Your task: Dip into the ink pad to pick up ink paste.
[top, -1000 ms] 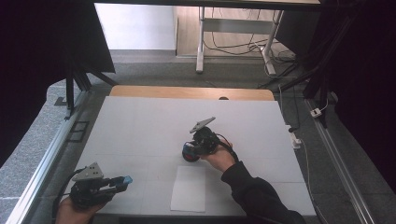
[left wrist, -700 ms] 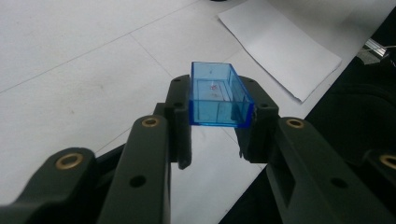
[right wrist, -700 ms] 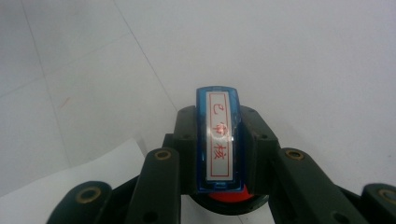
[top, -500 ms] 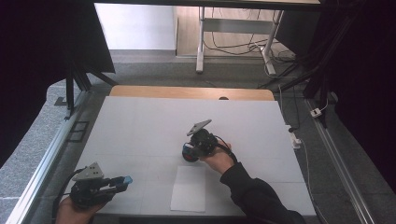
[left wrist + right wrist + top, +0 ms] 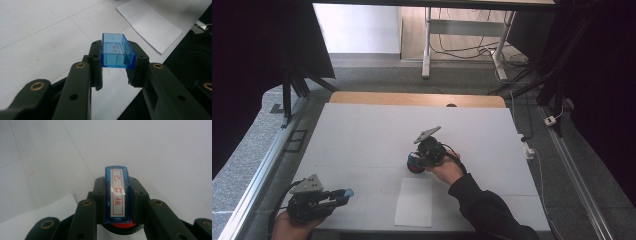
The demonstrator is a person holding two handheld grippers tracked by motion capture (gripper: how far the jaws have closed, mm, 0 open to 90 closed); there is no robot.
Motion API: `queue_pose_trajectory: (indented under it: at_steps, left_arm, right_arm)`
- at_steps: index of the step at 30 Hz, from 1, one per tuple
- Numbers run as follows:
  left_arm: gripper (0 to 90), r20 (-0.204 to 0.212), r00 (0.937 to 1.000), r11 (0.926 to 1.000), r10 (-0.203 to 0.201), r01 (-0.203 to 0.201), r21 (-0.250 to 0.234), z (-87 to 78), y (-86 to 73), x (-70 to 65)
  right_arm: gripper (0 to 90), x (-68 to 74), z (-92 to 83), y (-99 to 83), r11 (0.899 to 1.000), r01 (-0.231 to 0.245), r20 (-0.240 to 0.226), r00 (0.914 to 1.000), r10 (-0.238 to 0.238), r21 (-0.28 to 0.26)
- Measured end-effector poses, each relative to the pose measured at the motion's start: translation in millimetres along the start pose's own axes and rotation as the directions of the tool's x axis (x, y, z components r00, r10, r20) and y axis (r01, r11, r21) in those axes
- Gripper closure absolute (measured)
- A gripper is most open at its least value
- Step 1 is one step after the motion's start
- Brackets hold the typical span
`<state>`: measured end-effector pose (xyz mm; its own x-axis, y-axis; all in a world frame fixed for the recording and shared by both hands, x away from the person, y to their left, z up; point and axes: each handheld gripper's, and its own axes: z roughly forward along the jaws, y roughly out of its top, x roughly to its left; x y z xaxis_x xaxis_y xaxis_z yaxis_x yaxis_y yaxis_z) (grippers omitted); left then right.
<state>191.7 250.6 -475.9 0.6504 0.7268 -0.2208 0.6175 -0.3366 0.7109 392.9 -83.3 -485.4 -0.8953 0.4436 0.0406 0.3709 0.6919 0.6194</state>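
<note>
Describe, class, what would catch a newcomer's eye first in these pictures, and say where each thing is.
First, the clear blue cap clamped in the left gripper at the table's near left corner. Next, the blue stamp with a red-lettered label, gripped by the right gripper near the middle of the white table. A white sheet of paper lies flat between them at the near edge.

The blue plastic stamp [image 5: 116, 195] carries a white label [image 5: 117, 192] with three red Chinese characters in a red frame, reading roughly 已审核.
</note>
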Motion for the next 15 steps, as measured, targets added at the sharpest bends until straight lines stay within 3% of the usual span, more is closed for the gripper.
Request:
queue_pose_trajectory:
  at_steps: [6, 15]
  left_arm:
    - [68.3, 0.000, 1.0000, 1.0000, 0.000, 0.000, 0.000, -0.1, 0.0, 0.0]
    - [68.3, 0.009, 1.0000, 1.0000, -0.004, 0.004, -0.004, -0.6, -0.3, 0.9]
  right_arm:
    - [71.6, -5.6, 0.2, -2.2, 0.999, -0.045, -0.033, 0.9985, 0.044, -0.018]
    - [71.5, -2.9, 0.0, -1.9, 1.000, -0.014, -0.019, 0.9997, 0.014, -0.020]
